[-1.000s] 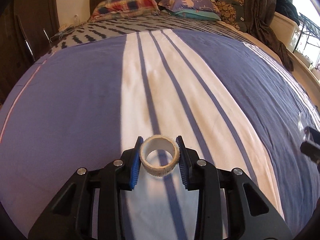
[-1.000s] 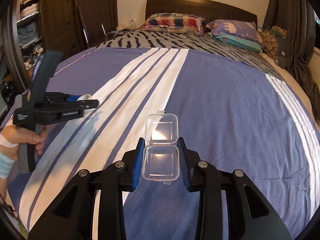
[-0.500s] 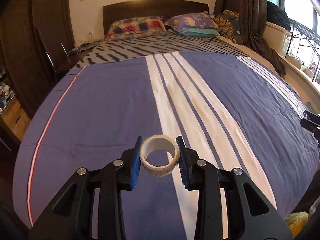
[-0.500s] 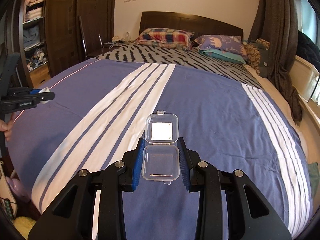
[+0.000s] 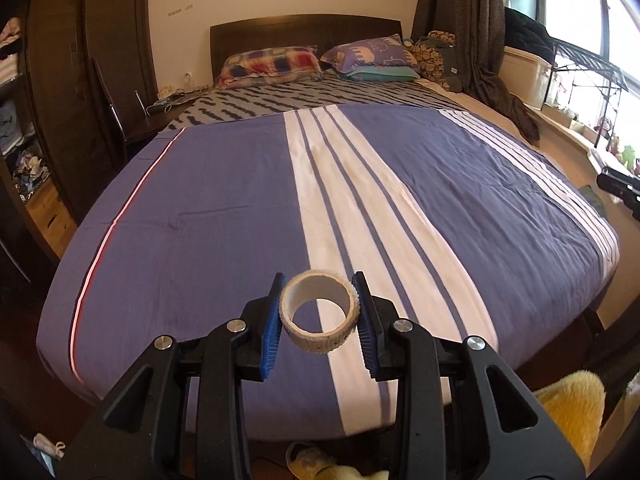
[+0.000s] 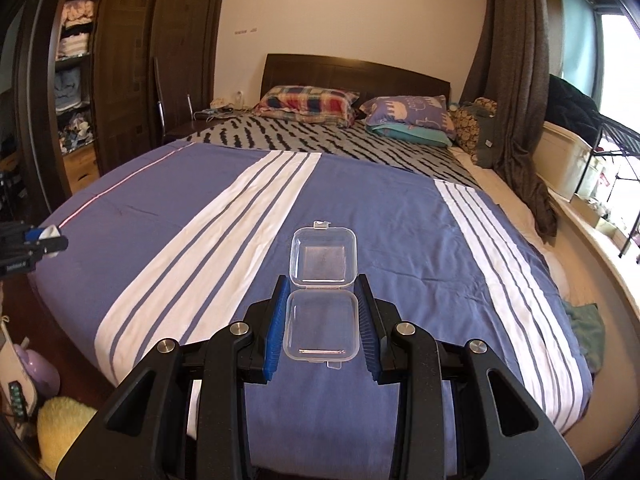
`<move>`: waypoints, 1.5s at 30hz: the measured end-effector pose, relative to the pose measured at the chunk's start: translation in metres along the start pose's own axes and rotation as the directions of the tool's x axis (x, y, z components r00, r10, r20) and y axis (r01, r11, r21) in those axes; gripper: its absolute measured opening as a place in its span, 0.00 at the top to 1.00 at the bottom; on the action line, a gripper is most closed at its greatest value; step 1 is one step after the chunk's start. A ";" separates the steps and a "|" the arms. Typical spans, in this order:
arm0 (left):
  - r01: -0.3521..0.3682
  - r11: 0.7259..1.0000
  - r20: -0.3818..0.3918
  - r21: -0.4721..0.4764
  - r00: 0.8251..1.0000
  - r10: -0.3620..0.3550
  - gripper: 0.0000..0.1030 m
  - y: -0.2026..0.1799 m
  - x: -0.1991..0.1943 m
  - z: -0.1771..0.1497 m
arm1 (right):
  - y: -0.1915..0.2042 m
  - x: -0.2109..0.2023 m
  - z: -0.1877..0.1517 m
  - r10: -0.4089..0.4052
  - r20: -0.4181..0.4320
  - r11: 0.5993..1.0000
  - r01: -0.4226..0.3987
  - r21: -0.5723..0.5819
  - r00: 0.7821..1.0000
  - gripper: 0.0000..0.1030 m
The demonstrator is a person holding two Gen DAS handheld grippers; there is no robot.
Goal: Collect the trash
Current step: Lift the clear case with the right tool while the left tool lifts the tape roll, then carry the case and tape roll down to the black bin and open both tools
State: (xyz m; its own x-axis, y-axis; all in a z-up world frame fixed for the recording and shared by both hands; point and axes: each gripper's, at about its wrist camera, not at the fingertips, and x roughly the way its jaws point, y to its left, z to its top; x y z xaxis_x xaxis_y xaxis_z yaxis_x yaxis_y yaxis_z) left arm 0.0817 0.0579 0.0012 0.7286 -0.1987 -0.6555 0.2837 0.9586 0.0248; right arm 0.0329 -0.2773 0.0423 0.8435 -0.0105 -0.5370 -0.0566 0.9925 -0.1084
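Observation:
My left gripper [image 5: 319, 316] is shut on a near-empty whitish tape roll [image 5: 319, 312] and holds it in the air over the foot of the bed [image 5: 224, 216]. My right gripper [image 6: 321, 320] is shut on a small clear plastic box [image 6: 320, 330] whose hinged lid [image 6: 323, 256] stands open, also held above the bed's foot [image 6: 400, 220]. The left gripper's tip shows at the left edge of the right wrist view [image 6: 32, 242]. The right gripper's tip shows at the right edge of the left wrist view [image 5: 620, 188].
The bed has a blue cover with white stripes, pillows [image 5: 272, 64] and a dark headboard [image 6: 352, 76]. A wardrobe [image 6: 120, 60] stands left, a curtain [image 6: 516, 92] and window ledge right. Yellow plush things [image 5: 572, 408] lie on the floor by the bed's foot.
Both grippers have drawn back and up from the bed with their objects still held. More of the room and the floor shows now.

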 end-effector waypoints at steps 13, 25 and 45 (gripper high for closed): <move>0.087 0.996 0.082 0.015 0.993 -0.088 0.69 -0.079 -0.065 -0.097 | 0.035 -0.108 -0.100 0.086 0.067 0.996 -0.088 0.027 0.994 0.67; 0.136 0.989 -0.143 -0.057 0.979 -0.143 0.69 -0.122 0.042 -0.200 | 0.071 -0.031 -0.199 0.170 -0.124 0.981 -0.156 0.120 0.978 0.67; 0.199 0.973 -0.526 -0.118 0.818 -0.231 0.69 -0.134 0.192 -0.301 | 0.116 0.143 -0.335 0.286 -0.526 0.948 -0.156 0.279 0.801 0.67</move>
State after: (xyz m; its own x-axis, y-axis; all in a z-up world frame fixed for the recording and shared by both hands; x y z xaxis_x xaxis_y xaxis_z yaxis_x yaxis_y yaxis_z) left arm -0.0040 -0.0470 -0.3545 0.2026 -0.2771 -0.9392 0.3476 0.9170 -0.1956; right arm -0.0321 -0.2041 -0.3274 0.3786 0.2116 -0.9011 -0.0361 0.9761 0.2141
